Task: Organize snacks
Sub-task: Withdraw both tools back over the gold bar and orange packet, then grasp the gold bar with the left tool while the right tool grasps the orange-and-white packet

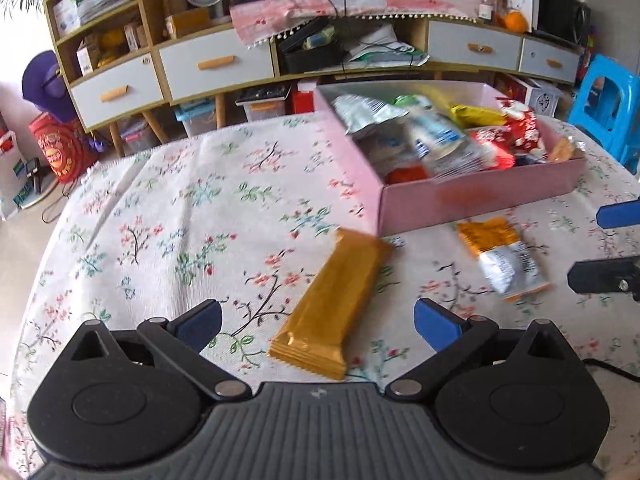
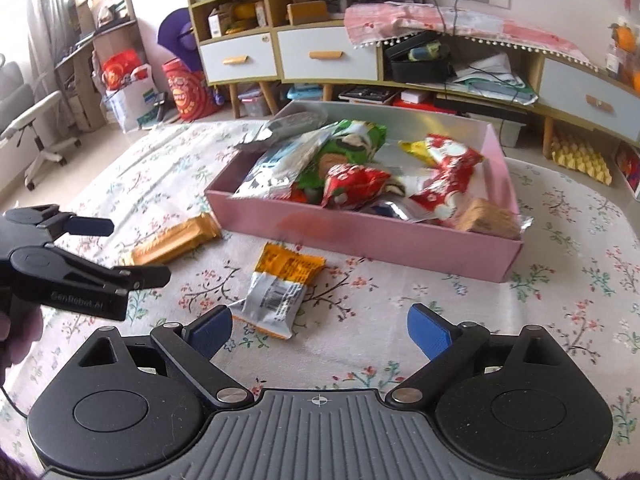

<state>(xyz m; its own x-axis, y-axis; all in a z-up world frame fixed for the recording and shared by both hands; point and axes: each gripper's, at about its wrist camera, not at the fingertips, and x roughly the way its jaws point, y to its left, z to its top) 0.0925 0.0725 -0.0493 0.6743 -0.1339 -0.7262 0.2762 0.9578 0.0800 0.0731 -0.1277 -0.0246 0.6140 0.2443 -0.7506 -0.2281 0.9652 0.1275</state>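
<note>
A pink box point(image 1: 476, 196) point(image 2: 360, 236) full of several snack packets stands on the floral tablecloth. In front of it lie two loose snacks. A long golden bar point(image 1: 336, 300) point(image 2: 176, 240) lies just ahead of my left gripper point(image 1: 318, 322), between its wide-open jaws, untouched. An orange-and-silver packet point(image 1: 502, 258) point(image 2: 280, 288) lies ahead of my right gripper point(image 2: 320, 330), nearer its left finger; the jaws are open and hold nothing. The right gripper's fingers point(image 1: 608, 276) show at the right edge of the left wrist view. The left gripper point(image 2: 120, 248) shows at the left of the right wrist view.
The floral tablecloth point(image 1: 180, 216) spreads wide to the left of the box. Behind the table stands a low cabinet with drawers point(image 1: 216, 64) and cluttered shelves. A blue plastic stool point(image 1: 612, 112) is at the right, and an office chair point(image 2: 36, 132) at the far left.
</note>
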